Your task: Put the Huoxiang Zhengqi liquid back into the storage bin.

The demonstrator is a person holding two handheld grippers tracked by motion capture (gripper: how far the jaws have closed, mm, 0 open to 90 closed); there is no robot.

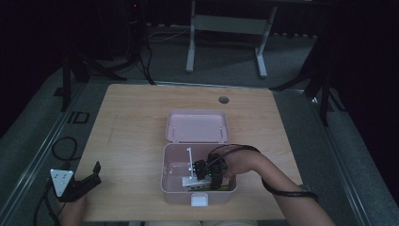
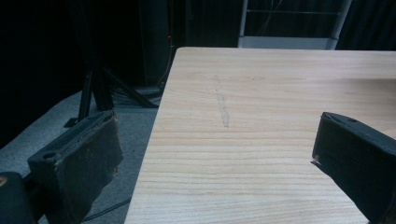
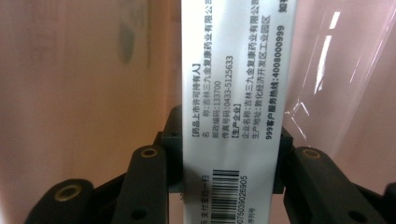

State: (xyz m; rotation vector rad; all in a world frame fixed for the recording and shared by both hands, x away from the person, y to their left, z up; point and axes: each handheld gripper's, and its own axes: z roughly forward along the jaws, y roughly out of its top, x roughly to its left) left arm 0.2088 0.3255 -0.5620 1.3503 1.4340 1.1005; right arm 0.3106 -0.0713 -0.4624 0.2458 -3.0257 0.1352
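The right gripper [image 3: 231,163] clamps a white box [image 3: 229,107] between its black fingers [image 3: 149,186], one on each side of the box. The box's printed face, with black text and a barcode, fills the middle. Pink plastic [image 3: 84,93] lies behind the box.

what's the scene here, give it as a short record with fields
surface: wooden table
container: pink box, lid open and lying flat behind it
right gripper: lowered into the pink box, shut on a white medicine carton
carton: printed text and a barcode facing the right gripper view
inside the box: a white divider stands upright beside the carton
left gripper: open, nothing between its jaws, at the table's near left corner
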